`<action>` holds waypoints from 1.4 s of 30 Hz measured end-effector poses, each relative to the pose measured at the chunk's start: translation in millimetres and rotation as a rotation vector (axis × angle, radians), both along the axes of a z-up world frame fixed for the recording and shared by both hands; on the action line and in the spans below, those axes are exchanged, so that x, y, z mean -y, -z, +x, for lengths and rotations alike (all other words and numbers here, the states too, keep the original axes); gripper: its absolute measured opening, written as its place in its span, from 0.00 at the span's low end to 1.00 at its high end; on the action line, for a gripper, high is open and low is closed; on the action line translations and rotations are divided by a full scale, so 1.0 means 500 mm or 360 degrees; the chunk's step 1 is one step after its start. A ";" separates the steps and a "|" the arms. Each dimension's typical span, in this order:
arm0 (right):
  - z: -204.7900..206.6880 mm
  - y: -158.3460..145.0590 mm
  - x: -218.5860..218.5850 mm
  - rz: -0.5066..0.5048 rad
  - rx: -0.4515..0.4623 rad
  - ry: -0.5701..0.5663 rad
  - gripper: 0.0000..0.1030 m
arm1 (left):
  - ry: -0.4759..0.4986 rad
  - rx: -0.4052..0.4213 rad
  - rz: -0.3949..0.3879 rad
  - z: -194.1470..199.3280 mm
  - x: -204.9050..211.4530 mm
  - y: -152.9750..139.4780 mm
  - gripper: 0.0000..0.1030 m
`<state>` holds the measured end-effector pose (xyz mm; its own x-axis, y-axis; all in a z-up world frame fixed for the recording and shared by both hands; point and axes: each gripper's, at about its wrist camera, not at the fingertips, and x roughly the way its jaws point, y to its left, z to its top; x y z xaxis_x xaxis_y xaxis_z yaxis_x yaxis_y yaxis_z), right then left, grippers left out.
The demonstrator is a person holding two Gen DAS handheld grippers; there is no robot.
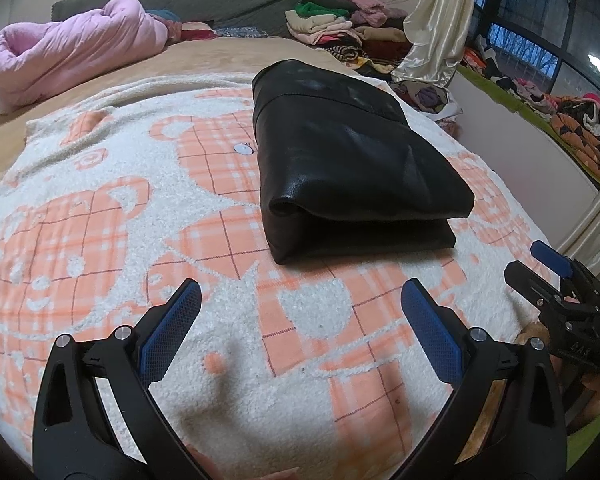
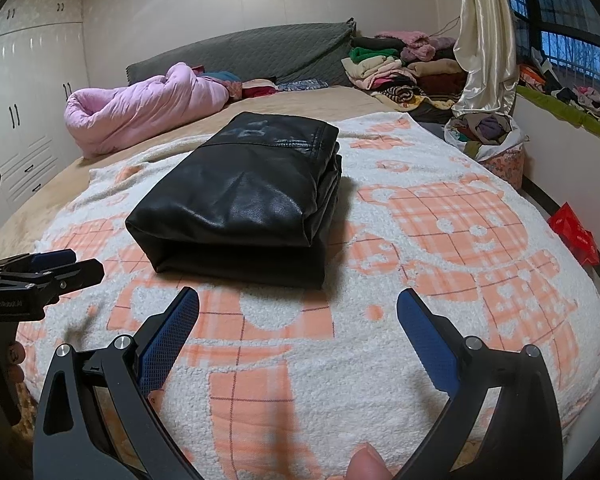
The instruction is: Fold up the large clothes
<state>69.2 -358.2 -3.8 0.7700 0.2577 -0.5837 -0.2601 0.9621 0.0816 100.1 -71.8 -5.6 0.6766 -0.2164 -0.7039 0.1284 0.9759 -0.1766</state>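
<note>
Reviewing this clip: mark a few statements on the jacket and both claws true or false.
1. The black leather jacket lies folded on the bear-print blanket. True.
2. The left claw grips the jacket. False: it is open and holds nothing.
3. The right claw is open. True.
4. The pink quilt covers the jacket. False: it lies apart, near the grey headboard.

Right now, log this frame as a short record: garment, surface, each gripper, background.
garment: black leather jacket, folded into a compact stack, no gripper touching it
surface: white and orange bear-pattern blanket spread on the bed
left gripper: open, empty, short of the jacket
right gripper: open, empty, short of the jacket
background: rolled pink quilt, pile of clothes by the curtain
</note>
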 end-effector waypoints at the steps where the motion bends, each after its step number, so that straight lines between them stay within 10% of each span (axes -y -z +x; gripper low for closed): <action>1: 0.000 0.000 0.000 -0.0002 0.0000 0.0001 0.96 | 0.0000 -0.0002 -0.0004 0.000 0.000 0.000 0.91; 32: -0.005 -0.004 0.007 -0.0013 0.0001 0.0034 0.96 | -0.0048 0.0012 0.0097 -0.005 -0.015 0.012 0.91; 42: -0.067 -0.051 0.203 -0.0036 0.0072 0.0455 0.96 | -0.0154 -0.0124 -0.0069 0.018 -0.137 0.015 0.91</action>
<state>35.5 -459.5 21.5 0.8348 0.0139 -0.5504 0.0189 0.9984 0.0539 109.1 -3.1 -13.0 0.6394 -0.1839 -0.7465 0.0183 0.9743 -0.2244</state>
